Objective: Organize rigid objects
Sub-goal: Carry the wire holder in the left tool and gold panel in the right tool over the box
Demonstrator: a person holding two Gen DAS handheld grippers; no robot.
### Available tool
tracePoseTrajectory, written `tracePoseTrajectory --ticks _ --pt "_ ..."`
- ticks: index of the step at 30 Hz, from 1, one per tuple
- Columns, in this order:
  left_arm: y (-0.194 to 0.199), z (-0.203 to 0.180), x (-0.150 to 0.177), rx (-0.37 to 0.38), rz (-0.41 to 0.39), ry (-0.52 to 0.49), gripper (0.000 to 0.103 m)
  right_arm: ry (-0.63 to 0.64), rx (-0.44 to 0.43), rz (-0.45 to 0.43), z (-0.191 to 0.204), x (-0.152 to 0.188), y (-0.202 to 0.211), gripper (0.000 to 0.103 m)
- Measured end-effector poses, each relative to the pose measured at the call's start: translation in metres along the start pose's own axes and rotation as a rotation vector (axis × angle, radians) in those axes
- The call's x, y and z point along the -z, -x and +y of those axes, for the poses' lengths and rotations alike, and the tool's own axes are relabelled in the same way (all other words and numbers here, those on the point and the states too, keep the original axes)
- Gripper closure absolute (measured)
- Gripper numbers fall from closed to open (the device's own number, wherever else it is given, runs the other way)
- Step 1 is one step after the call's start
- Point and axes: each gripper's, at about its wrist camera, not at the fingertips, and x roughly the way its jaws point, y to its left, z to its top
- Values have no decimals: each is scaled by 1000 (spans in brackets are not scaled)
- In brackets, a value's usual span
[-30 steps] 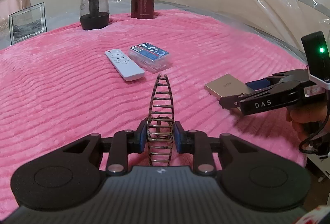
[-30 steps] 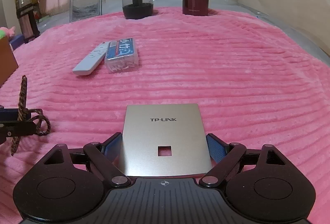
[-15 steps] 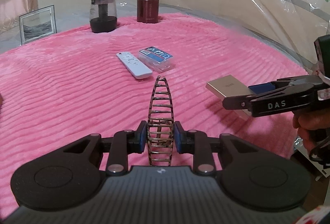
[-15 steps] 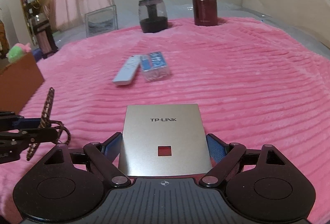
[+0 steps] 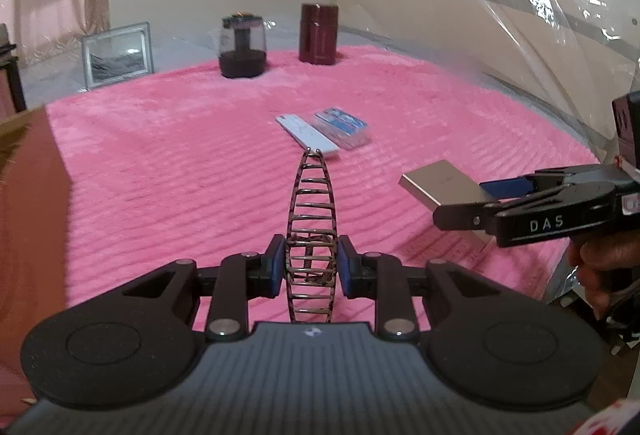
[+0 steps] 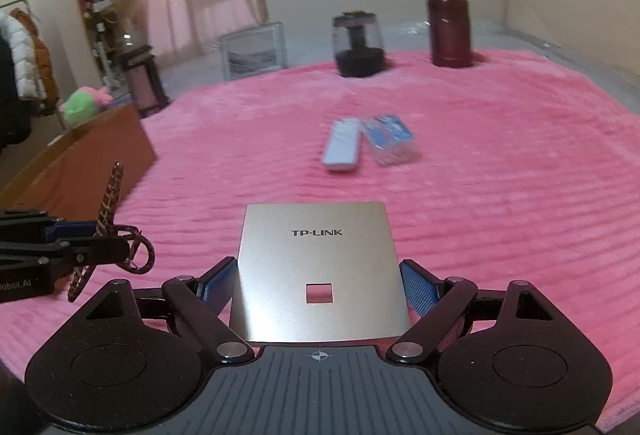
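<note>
I count 1 remote (image 5: 307, 135) and 1 blue-topped clear box (image 5: 341, 127) side by side, touching or nearly, mid-blanket (image 5: 180, 163). At the far edge: 1 dark glass jar (image 5: 243, 46), 1 maroon canister (image 5: 319, 33), 1 picture frame (image 5: 117, 53) off to the left. 1 cardboard box (image 6: 80, 159) sits at the blanket's left edge. Plus 2 items in my tools: 1 wire hair clip (image 5: 312, 235) and 1 silver TP-LINK plate (image 6: 320, 271).

L gripper (image 5: 312, 267): pads pressed together on the clip, pinching it near its hinge end; clip stands on edge, its tip pointing away from cam, clear of the blanket. Tool tilts down-fwd.

R gripper (image 6: 320, 287): jaws spread wide but clamped on the plate's 2 side edges; plate lies roughly flat, logo up, held above the blanket near its front edge. A hand (image 5: 604, 267) wraps the R handle, seen at far right of the L cam. Both tools sit side by side, apart, pointing the same way.
</note>
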Motion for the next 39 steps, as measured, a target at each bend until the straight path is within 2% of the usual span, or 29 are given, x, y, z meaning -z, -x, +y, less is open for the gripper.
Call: tracePoseTrajectory --ticks 11,19,29,39 --pt "87 65 -31 -52 -89 26 81 128 -184 -59 95 -49 0 20" --pt "143 143 -50 -157 -104 52 81 254 -347 -74 180 -92 -28 20" --pt "155 230 -46 -263 -38 67 81 401 -424 -17 264 -122 -92 20" --pt "124 295 -52 -301 25 61 81 573 -425 76 327 -141 -171 20"
